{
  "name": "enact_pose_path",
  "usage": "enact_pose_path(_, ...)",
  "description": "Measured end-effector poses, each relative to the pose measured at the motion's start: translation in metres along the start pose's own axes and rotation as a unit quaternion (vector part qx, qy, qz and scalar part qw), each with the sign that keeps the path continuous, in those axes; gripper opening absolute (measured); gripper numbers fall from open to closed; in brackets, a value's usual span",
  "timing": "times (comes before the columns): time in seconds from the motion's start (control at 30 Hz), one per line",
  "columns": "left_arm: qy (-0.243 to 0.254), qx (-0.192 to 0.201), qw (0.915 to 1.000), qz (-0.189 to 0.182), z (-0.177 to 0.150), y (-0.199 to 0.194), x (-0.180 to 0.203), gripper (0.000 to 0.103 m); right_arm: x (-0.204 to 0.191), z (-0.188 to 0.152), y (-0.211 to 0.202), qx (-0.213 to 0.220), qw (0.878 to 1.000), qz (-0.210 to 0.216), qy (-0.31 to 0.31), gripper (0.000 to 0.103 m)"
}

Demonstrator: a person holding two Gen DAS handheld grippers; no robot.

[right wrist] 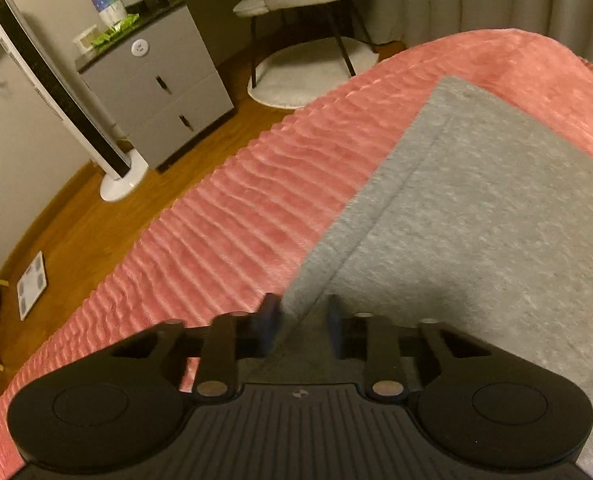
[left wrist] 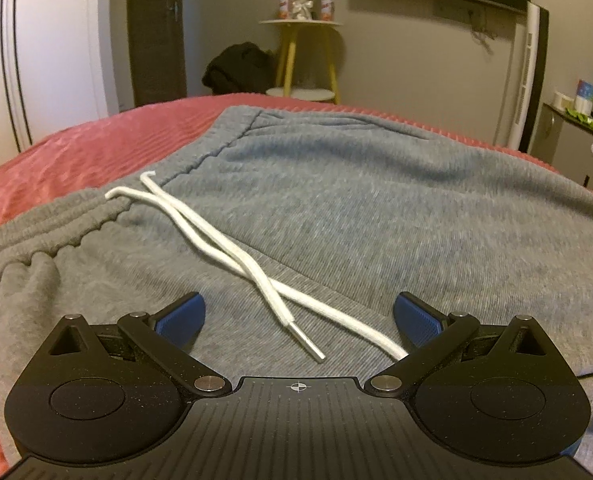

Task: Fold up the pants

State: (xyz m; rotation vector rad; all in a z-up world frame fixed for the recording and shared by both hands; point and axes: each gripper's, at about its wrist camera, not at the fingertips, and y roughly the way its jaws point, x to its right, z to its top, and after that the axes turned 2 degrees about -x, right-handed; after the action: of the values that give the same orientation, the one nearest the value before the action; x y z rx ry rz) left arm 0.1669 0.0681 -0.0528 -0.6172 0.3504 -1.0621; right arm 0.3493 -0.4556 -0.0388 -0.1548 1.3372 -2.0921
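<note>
my left gripper (left wrist: 298,322) hangs spread wide just over the pants (left wrist: 376,208), gripping nothing; the white drawstring (left wrist: 232,256) runs between its fingers, one tip lying loose there. my right gripper (right wrist: 302,326) has its fingers drawn close with a grey edge of the pants between them — clamped on it, i judge, though blur hides the contact. the pants lie flat on the red bed (right wrist: 256,208), waistband (left wrist: 44,228) at my left. soft, limp fleece, light enough but floppy — it will sag from any single pinch. i'd take the thick waistband and a seamed edge, not the cord.
</note>
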Motion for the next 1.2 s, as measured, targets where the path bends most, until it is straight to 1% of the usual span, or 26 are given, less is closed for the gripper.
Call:
enact_pose_path(0.03,-0.006,-0.002,1.0000,-0.005,0.000,0.000,-0.002,0.103,0.006,0.000,-0.003,0.000,1.000,0.014,0.006,0.007)
enact_pose_path(0.1,-0.010,-0.002,0.9999,-0.012,0.001,0.000,-0.005,0.103,0.020,-0.003,-0.018,0.010,0.999,0.037,0.017,0.005)
enact_pose_path(0.17,-0.011,-0.001,0.9998,-0.014,0.000,0.000,-0.006,0.103,0.041,-0.014,-0.043,0.031,0.997,0.069,0.028,0.005)
enact_pose_path(0.23,-0.013,-0.002,0.9998,-0.015,0.001,-0.001,-0.006,0.103,0.076,-0.035,-0.079,0.060,0.990,0.118,0.047,0.005)
enact_pose_path(0.3,-0.013,-0.002,0.9998,-0.015,0.001,-0.001,-0.006,0.103,0.118,-0.068,-0.113,0.084,0.982,0.157,0.071,0.004)
enact_pose_path(0.33,-0.013,-0.003,0.9998,-0.017,0.001,-0.001,-0.007,0.103,0.137,-0.085,-0.125,0.094,0.979,0.160,0.083,0.004)
enact_pose_path(0.4,-0.011,-0.004,0.9997,-0.021,0.001,-0.002,-0.008,0.103,0.172,-0.128,-0.145,0.108,0.979,0.142,0.104,0.004)
enact_pose_path(0.47,-0.008,-0.007,0.9996,-0.025,0.002,-0.003,-0.009,0.103,0.202,-0.162,-0.147,0.112,0.981,0.094,0.131,0.003)
enact_pose_path(0.5,-0.006,-0.008,0.9996,-0.027,0.002,-0.004,-0.009,0.103,0.212,-0.171,-0.144,0.112,0.981,0.068,0.141,0.003)
enact_pose_path(0.53,-0.006,-0.010,0.9995,-0.030,0.002,-0.005,-0.010,0.103,0.219,-0.172,-0.138,0.105,0.983,0.053,0.140,0.006)
enact_pose_path(0.57,-0.007,-0.015,0.9993,-0.035,0.004,-0.006,-0.011,0.103,0.223,-0.165,-0.134,0.095,0.984,0.061,0.137,0.007)
enact_pose_path(0.6,-0.007,-0.019,0.9990,-0.041,0.005,-0.008,-0.011,0.103,0.228,-0.157,-0.133,0.095,0.982,0.081,0.143,0.007)
enact_pose_path(0.67,-0.009,-0.035,0.9973,-0.063,0.012,-0.012,-0.012,0.103,0.231,-0.145,-0.133,0.120,0.975,0.115,0.145,0.011)
enact_pose_path(0.7,-0.013,-0.046,0.9958,-0.078,0.016,-0.015,-0.012,0.103,0.227,-0.142,-0.131,0.134,0.976,0.118,0.123,0.020)
enact_pose_path(0.73,-0.021,-0.054,0.9934,-0.098,0.023,-0.018,-0.012,0.103,0.218,-0.140,-0.128,0.144,0.980,0.103,0.092,0.031)
enact_pose_path(0.77,-0.032,-0.057,0.9902,-0.124,0.032,-0.022,-0.012,0.103,0.210,-0.138,-0.126,0.154,0.983,0.085,0.053,0.034)
enact_pose_path(0.8,-0.037,-0.055,0.9878,-0.141,0.040,-0.026,-0.011,0.103,0.199,-0.136,-0.121,0.168,0.983,0.068,0.010,0.036)
enact_pose_path(0.87,-0.042,-0.045,0.9838,-0.168,0.062,-0.029,-0.005,0.103,0.183,-0.134,-0.118,0.182,0.981,0.054,-0.038,0.037)
enact_pose_path(0.9,-0.041,-0.044,0.9829,-0.174,0.074,-0.027,0.001,0.103,0.177,-0.134,-0.117,0.189,0.979,0.060,-0.054,0.047)
enact_pose_path(0.93,-0.042,-0.044,0.9821,-0.178,0.086,-0.024,0.008,0.103,0.171,-0.132,-0.114,0.189,0.978,0.064,-0.067,0.060)
enact_pose_path(1.0,-0.051,-0.053,0.9774,-0.198,0.111,-0.012,0.022,0.103,0.161,-0.132,-0.108,0.193,0.975,0.052,-0.094,0.060)
enact_pose_path(1.07,-0.057,-0.079,0.9710,-0.218,0.130,0.008,0.040,0.102,0.154,-0.131,-0.103,0.200,0.972,0.027,-0.122,0.060)
enact_pose_path(1.1,-0.058,-0.093,0.9682,-0.225,0.136,0.018,0.048,0.099,0.153,-0.129,-0.099,0.201,0.971,0.024,-0.126,0.060)
enact_pose_path(1.13,-0.055,-0.110,0.9661,-0.227,0.143,0.031,0.059,0.090,0.153,-0.128,-0.099,0.199,0.972,0.020,-0.122,0.058)
enact_pose_path(1.17,-0.051,-0.123,0.9662,-0.221,0.146,0.044,0.065,0.086,0.155,-0.125,-0.096,0.193,0.975,0.017,-0.114,0.056)
enact_pose_path(1.2,-0.047,-0.135,0.9674,-0.209,0.147,0.055,0.073,0.080,0.155,-0.125,-0.095,0.188,0.976,0.016,-0.106,0.048)
